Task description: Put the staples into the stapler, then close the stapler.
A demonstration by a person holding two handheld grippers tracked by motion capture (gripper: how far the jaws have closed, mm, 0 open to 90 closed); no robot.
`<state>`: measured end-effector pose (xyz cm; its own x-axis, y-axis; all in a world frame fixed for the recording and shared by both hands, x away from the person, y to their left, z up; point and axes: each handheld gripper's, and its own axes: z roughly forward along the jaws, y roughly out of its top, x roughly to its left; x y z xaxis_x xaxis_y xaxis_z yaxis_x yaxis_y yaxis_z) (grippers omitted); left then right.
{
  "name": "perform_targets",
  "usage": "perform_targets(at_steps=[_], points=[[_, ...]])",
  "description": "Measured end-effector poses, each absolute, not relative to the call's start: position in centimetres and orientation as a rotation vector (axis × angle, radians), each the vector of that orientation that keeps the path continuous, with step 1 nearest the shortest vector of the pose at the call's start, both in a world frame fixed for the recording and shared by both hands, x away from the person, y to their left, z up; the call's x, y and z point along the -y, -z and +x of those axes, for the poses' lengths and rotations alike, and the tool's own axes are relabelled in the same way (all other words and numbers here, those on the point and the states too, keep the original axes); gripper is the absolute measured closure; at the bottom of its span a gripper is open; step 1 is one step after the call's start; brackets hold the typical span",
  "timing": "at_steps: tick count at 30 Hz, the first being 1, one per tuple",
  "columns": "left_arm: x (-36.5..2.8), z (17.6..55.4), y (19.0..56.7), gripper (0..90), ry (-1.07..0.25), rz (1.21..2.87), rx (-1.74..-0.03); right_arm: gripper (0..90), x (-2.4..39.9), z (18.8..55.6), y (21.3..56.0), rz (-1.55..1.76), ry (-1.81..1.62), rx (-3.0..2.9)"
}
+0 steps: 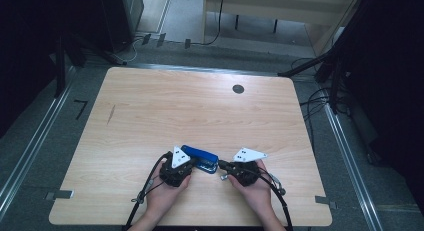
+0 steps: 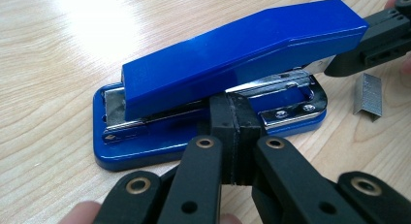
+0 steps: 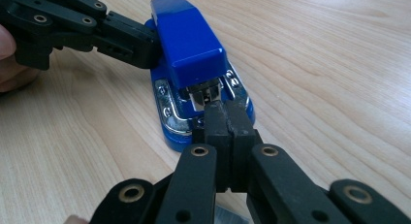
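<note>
Blue stapler [image 1: 200, 158] sits on the bench [image 1: 150, 116], near the front edge, between the two grippers. High view: left gripper [image 1: 191, 162] comes at its long side, right gripper [image 1: 220, 165] at its front end, hands [image 1: 165, 196] low behind them. Looks like a brace-and-work setup: one tool steadies the body, the other works the nose. Lots of bare wood beyond and to both sides; only a dark round hole [image 1: 238, 89] far back. The front edge is close, so room to pull back is short.

Left gripper view: its fingers [image 2: 228, 132] are together, nothing between them, tips against the stapler [image 2: 232, 54] mid-side, at the gap between base and metal rail. Top arm looks slightly raised. The other gripper [image 2: 378, 40] meets the nose end at right. Strip of staples [image 2: 367, 95] lies on the wood just beside that end, probably for loading. Open wood to the left.

Right gripper view: its fingers [image 3: 225, 127] are together too, empty, tips at the front of the base under the metal nose. Whether they press or just touch, cannot tell. Left gripper [image 3: 121, 37] reaches the stapler's [image 3: 189, 44] flank at upper left. Clear wood to the right and behind for sliding.
</note>
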<state>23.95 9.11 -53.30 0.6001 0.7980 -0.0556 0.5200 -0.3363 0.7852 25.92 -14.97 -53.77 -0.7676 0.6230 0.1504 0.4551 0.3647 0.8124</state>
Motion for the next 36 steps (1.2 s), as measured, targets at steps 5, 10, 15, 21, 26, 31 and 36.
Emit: perform_targets(at_steps=[5,10,15,21,26,31,36], points=[[-9.09,23.9,53.3,90.0,-0.442,2.022,-1.04,90.0,14.76,25.88,53.76,0.978,-1.358,-2.44],[-9.03,23.86,53.33,90.0,-0.451,2.02,-1.038,90.0,14.76,25.85,53.64,0.976,-1.358,-2.432],[-9.06,23.86,53.32,90.0,-0.449,2.021,-1.042,90.0,14.73,25.72,53.59,0.979,-1.363,-2.433],[-9.07,23.87,53.32,90.0,-0.45,2.02,-1.044,90.0,14.74,25.77,53.76,0.988,-1.36,-2.439],[-9.11,23.89,53.31,90.0,-0.445,2.021,-1.044,90.0,14.71,25.71,53.75,0.985,-1.359,-2.439],[-9.18,23.94,53.32,90.0,-0.43,2.02,-1.037,90.0,14.68,25.65,53.68,0.99,-1.358,-2.437],[-9.12,23.94,53.29,90.0,-0.438,2.027,-1.035,90.0,14.7,25.67,53.65,0.997,-1.361,-2.436]])
